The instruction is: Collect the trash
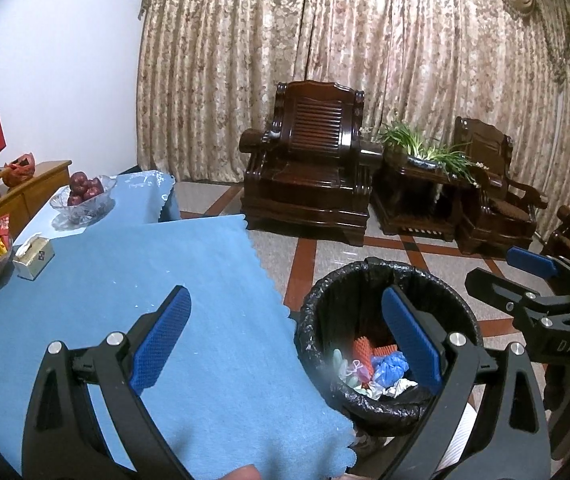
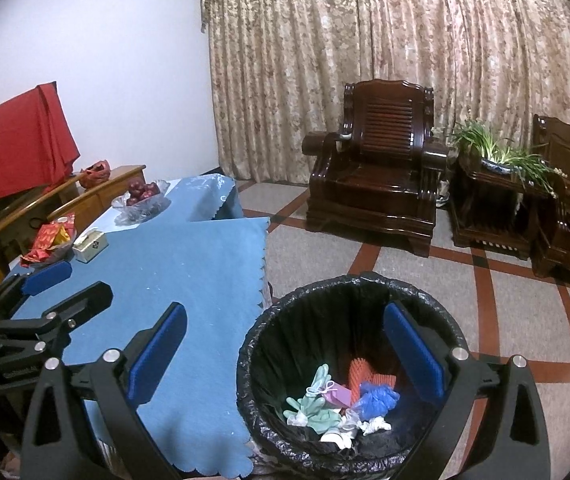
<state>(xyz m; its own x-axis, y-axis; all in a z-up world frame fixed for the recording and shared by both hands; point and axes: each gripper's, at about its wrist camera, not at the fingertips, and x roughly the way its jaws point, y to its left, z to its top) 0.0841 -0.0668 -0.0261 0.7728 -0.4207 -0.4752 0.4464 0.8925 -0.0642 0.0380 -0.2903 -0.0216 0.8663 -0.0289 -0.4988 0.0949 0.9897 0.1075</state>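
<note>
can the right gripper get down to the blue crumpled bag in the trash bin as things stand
Probably yes. The right gripper is open and empty, right over the trash bin. The bin's mouth is uncovered and the blue crumpled bag lies on top of the pile, with nothing above it.

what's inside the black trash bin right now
The trash bin, lined with a black bag, holds mint-green gloves, orange mesh, a crumpled blue bag, a purple piece and white scraps. Anything beneath that pile is hidden.

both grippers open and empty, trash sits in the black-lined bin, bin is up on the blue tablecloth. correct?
Not quite: the bin stands on the floor beside the table, not on the cloth, as the right wrist view shows. The left gripper and right gripper are open and empty, trash inside.
</note>
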